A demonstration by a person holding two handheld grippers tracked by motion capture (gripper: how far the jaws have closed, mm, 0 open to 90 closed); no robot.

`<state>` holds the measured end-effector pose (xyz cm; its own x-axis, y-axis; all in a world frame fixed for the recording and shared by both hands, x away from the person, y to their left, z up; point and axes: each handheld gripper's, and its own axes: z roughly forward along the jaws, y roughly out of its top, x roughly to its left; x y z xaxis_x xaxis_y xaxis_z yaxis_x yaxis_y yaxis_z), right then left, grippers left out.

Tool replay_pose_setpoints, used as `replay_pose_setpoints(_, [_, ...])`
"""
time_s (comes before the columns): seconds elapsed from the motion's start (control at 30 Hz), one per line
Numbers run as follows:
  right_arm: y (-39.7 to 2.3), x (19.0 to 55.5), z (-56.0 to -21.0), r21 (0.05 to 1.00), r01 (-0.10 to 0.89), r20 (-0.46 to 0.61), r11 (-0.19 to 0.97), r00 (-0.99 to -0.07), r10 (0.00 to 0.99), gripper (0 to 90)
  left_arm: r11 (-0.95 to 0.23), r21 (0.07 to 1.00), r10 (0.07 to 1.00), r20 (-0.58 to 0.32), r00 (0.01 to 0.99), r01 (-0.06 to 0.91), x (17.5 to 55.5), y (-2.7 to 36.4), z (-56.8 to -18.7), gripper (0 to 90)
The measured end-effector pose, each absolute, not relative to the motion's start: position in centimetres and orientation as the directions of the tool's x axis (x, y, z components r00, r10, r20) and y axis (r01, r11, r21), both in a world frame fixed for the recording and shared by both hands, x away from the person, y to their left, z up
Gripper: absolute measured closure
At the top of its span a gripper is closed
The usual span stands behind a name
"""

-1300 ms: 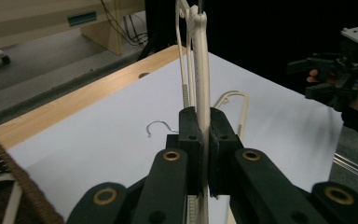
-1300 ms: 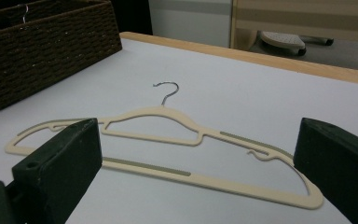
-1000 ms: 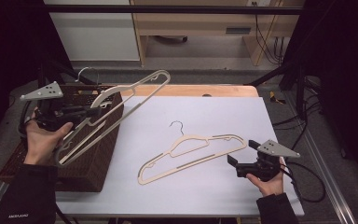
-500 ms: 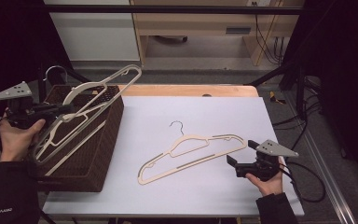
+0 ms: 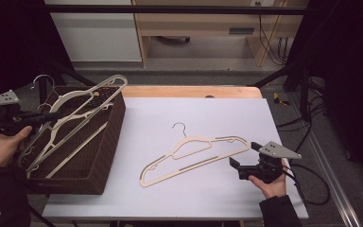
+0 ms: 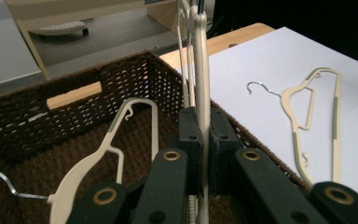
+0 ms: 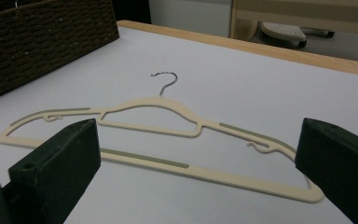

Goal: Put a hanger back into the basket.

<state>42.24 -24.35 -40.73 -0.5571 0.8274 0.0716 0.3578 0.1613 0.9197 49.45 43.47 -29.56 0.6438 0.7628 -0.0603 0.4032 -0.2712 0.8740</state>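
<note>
High view: fixed above the bench (image 5: 227,118), facing forward and down, distant. Left tool view: close, over the basket (image 6: 74,112). Right tool view: low, near. All three share the lying hanger (image 5: 194,153)

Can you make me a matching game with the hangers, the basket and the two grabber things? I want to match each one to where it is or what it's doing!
Things:
1. Left gripper
2. Right gripper
3. Wicker basket
4. Loose hanger

States:
A. Lies flat on the white sheet
B. Jaws wide open, holding nothing
C. Dark brown, at the table's left end
D. Jaws shut on a cream hanger over the basket

Pairs: 1-D, 2-B, 3-C, 4-A
</note>
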Motion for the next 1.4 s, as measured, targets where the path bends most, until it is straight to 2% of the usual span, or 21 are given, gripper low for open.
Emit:
replay_pose_setpoints(0.57, [-24.4, 42.3, -40.8, 0.919, 0.357, 0.065, 0.166, -0.552, 0.832, 0.6, -0.271, 0.838, 0.793, -0.084, 0.603, 0.473, 49.2, 45.8, -31.8, 86.5])
replay_pose_setpoints(0.93, [-24.4, 42.2, -40.7, 0.921, 0.357, 0.070, 0.159, -0.552, 0.831, 0.6, -0.266, 0.786, 0.803, -0.140, 0.579, 0.558, 50.2, 44.3, -34.9, 86.2])
replay_pose_setpoints(1.1, [-24.4, 42.3, -40.7, 0.919, 0.357, 0.067, 0.165, -0.555, 0.829, 0.6, -0.237, 0.747, 0.826, -0.182, 0.534, 0.621, 50.7, 44.0, -36.5, 85.3])
replay_pose_setpoints(1.2, [-24.3, 42.3, -40.7, 0.920, 0.358, 0.071, 0.162, -0.557, 0.828, 0.6, -0.239, 0.714, 0.852, -0.171, 0.495, 0.658, 51.0, 43.6, -37.1, 84.6])
replay_pose_setpoints(1.33, [-24.4, 42.3, -40.6, 0.921, 0.355, 0.070, 0.160, -0.556, 0.828, 0.6, -0.198, 0.718, 0.890, -0.153, 0.429, 0.667, 50.7, 44.1, -37.1, 82.2])
replay_pose_setpoints(1.4, [-24.4, 42.3, -40.6, 0.920, 0.357, 0.072, 0.160, -0.556, 0.828, 0.6, -0.168, 0.732, 0.908, -0.145, 0.393, 0.660, 50.3, 44.7, -36.7, 78.0])
